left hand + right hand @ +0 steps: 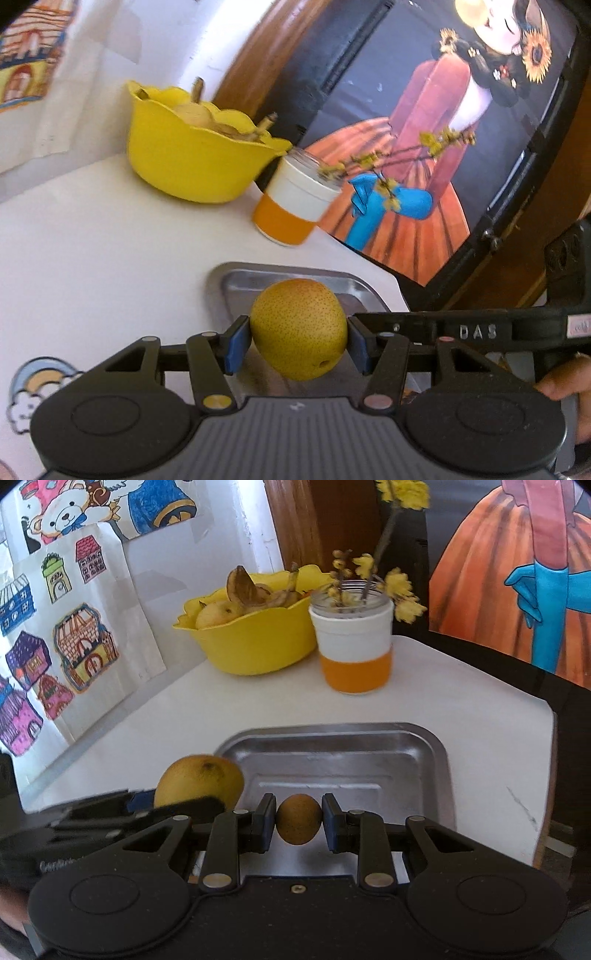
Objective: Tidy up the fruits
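step: fruits to tray | left gripper (299, 341) holds pear (299, 328), right gripper (298, 819) holds kiwi (298, 819), both above tray (424, 746) just ahead | lower gently, then release.

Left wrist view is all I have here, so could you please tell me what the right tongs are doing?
Observer: The right tongs are shut on a small brown fruit, held over the metal tray.
Operator: Thank you. Does the tray hold any fruit yet?
Observer: Not in the part the right wrist view shows; its floor is bare there, though the tongs hide its near edge.
Operator: And what is in the yellow bowl?
Observer: The yellow bowl holds a pale yellow fruit beside dried brown peels.
Operator: Where do my left tongs sit from that side?
Observer: The left tongs hold the yellow pear just left of the tray's near corner.
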### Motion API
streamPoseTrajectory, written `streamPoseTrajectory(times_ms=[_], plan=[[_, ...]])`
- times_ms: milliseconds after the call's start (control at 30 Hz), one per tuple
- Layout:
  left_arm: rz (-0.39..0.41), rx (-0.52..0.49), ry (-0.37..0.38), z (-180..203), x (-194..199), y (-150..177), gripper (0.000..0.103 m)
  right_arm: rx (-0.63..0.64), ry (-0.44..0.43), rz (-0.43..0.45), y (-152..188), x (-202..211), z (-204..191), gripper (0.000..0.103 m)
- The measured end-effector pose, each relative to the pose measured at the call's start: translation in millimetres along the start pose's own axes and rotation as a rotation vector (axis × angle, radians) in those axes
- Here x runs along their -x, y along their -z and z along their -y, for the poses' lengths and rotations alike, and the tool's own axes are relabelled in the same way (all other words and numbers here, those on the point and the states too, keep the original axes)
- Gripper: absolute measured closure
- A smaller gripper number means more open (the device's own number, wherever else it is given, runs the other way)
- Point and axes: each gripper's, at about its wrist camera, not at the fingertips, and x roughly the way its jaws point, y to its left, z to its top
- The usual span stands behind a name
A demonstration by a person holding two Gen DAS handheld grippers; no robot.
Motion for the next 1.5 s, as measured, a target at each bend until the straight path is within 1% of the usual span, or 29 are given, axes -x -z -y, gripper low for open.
streamPoseTrajectory(times_ms=[233, 533, 700, 733, 767, 800, 867, 900, 933, 967, 1000, 1067, 1100, 1167, 1200, 1300, 1367, 1433, 1500], plan=[[-0.045, -0.003, 0.0, 3.4, -13.5, 2.0, 0.044, 0.007, 0.027, -0.003, 15.5, 2.2, 12.9, 0.074], [-0.062, 0.005, -0.026, 0.9, -20.9, -1.4, 0.044, -0.01, 0.036, 0.003, 21.4, 1.1, 19.2, 0.074], [-0.07, -0.021, -0.034, 4.4, -22.8, -1.3, 0.043, -0.015, 0.036, -0.001, 24.1, 0.5, 19.4, 0.073], [-0.075, -0.027, -0.034, 5.2, -23.3, -1.1, 0.043, -0.017, 0.037, 0.0, 24.7, 0.6, 19.4, 0.071], [-0.08, -0.032, -0.035, 6.1, -23.7, -1.2, 0.043, -0.018, 0.039, 0.002, 25.5, 1.1, 19.1, 0.066], [-0.087, -0.04, -0.035, 6.9, -23.9, -1.2, 0.042, -0.02, 0.043, 0.003, 26.1, 1.8, 18.2, 0.063], [-0.082, -0.052, -0.035, 9.3, -21.0, -1.1, 0.036, -0.025, 0.051, 0.012, 28.1, 5.3, 16.4, 0.055], [-0.075, -0.058, -0.034, 11.3, -17.8, -1.5, 0.028, -0.027, 0.058, 0.021, 29.7, 8.9, 14.8, 0.053], [-0.065, -0.066, -0.034, 14.0, -13.6, -2.0, 0.019, -0.025, 0.063, 0.033, 31.7, 13.2, 13.3, 0.047], [-0.057, -0.072, -0.047, 17.0, -9.7, -2.4, 0.015, -0.02, 0.07, 0.051, 34.3, 19.2, 10.0, 0.041], [-0.049, -0.077, -0.067, 19.7, -5.1, -2.2, 0.011, -0.016, 0.075, 0.065, 36.7, 24.3, 7.1, 0.039], [-0.032, -0.103, -0.082, 24.5, 6.2, -0.3, 0.011, -0.007, 0.08, 0.102, 43.6, 37.2, -0.6, 0.031], [-0.024, -0.108, -0.083, 26.1, 12.5, 0.7, 0.011, -0.007, 0.084, 0.12, 47.5, 43.1, -3.9, 0.029], [-0.005, -0.106, -0.096, 28.2, 27.6, 4.6, 0.007, -0.012, 0.096, 0.156, 56.4, 56.0, -10.8, 0.021], [0.007, -0.104, -0.104, 29.3, 35.6, 6.8, 0.004, -0.011, 0.103, 0.176, 62.1, 63.2, -15.9, 0.02], [0.037, -0.111, -0.137, 34.0, 61.9, 17.0, 0.0, -0.001, 0.123, 0.226, 77.9, 83.6, -31.1, 0.013], [0.046, -0.116, -0.159, 36.9, 79.2, 24.5, 0.001, -0.006, 0.134, 0.254, 89.8, 96.4, -41.2, 0.008], [0.049, -0.121, -0.177, 39.3, 98.3, 34.0, 0.001, -0.011, 0.142, 0.272, 101.5, 109.2, -52.5, 0.006], [0.055, -0.13, -0.197, 40.8, 116.5, 43.1, 0.001, -0.007, 0.152, 0.291, 114.7, 122.4, -65.1, 0.001]])
